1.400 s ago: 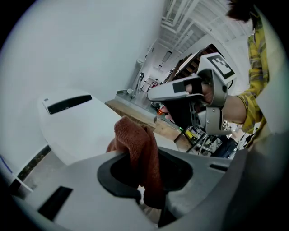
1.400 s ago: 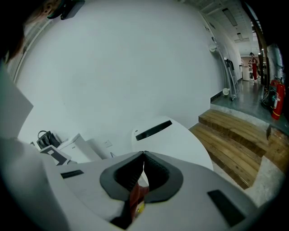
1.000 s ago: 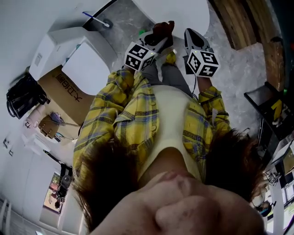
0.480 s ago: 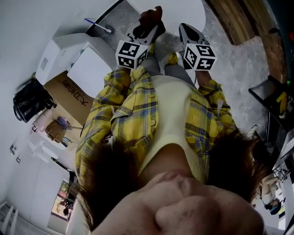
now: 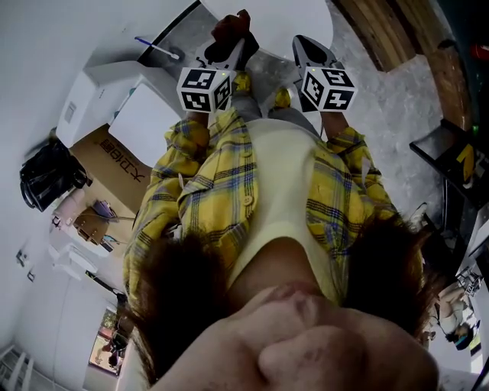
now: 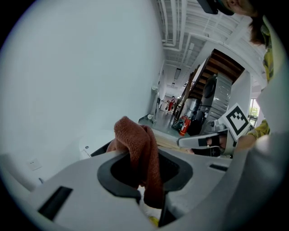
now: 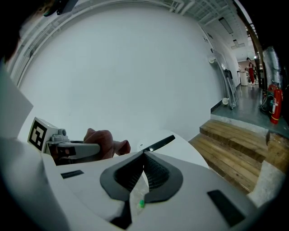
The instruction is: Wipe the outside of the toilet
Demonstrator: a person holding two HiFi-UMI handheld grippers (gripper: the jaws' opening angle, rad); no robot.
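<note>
While the left gripper point(image 5: 228, 42) clamped the cloth point(image 6: 135, 144), apparently ready to wipe the toilet point(image 5: 279, 17), the right gripper point(image 5: 304, 44) hung alongside, jaws together, empty.

A plain white wall point(image 7: 113, 67) fills most of the room. The floor point(image 5: 405, 114) is grey marbled stone, with wooden steps point(image 7: 235, 149) beside it. A cardboard box point(image 5: 114, 164) and a black bag point(image 5: 50, 179) lie near the wall; a red fire extinguisher point(image 7: 275, 106) stands farther off.

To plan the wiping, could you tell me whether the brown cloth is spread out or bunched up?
Bunched up: the brown cloth sits crumpled in folds, clamped between the left gripper's jaws.
</note>
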